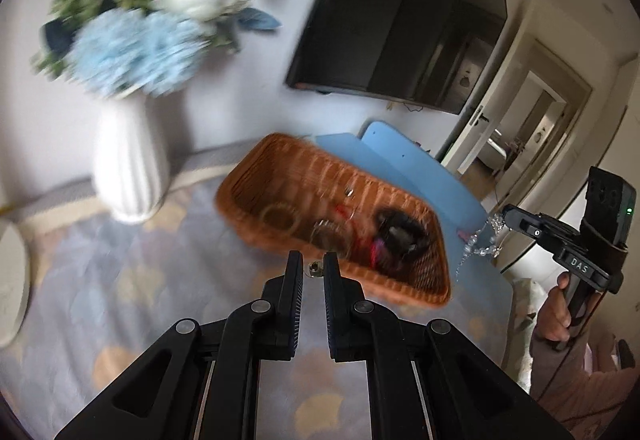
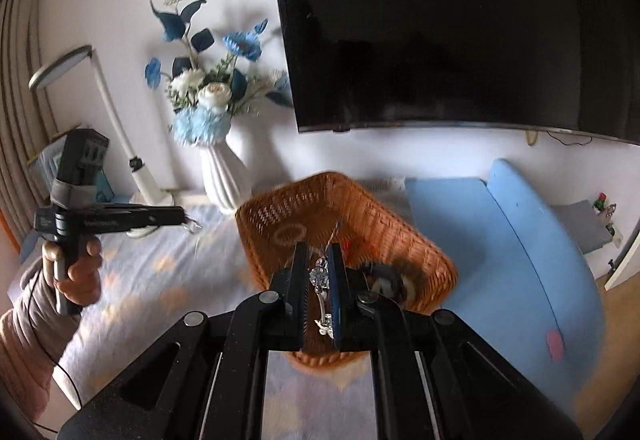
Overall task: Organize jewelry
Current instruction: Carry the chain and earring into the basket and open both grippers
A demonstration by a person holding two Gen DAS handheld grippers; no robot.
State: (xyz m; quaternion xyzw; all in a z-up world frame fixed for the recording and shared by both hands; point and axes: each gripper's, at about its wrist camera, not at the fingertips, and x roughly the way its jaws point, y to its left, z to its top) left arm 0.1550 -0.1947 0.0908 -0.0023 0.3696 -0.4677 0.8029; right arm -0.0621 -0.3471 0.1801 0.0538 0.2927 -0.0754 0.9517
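Crystal bead strand (image 2: pixel 320 280) pinched in right gripper (image 2: pixel 318 260), above near rim of wicker basket (image 2: pixel 424 248). Fingers (image 2: pixel 335 280) nearly closed, clamped on beads; tail dangling beside basket's right edge. Left gripper (image 1: pixel 313 270) just short of basket's near wall, fingers (image 1: pixel 294 280) narrowly parted, small metal piece (image 1: pixel 315 268) betw. tips; firm grip or not: cannot tell. Step, prob.: carry-to-basket. Next: lower over basket interior, release w/o snagging weave.

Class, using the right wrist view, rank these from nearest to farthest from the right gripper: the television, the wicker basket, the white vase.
1. wicker basket, directly below and ahead of the right gripper, which holds a crystal bracelet.
2. white vase, farther back on the left, by the wall.
3. television, mounted high on the wall behind.
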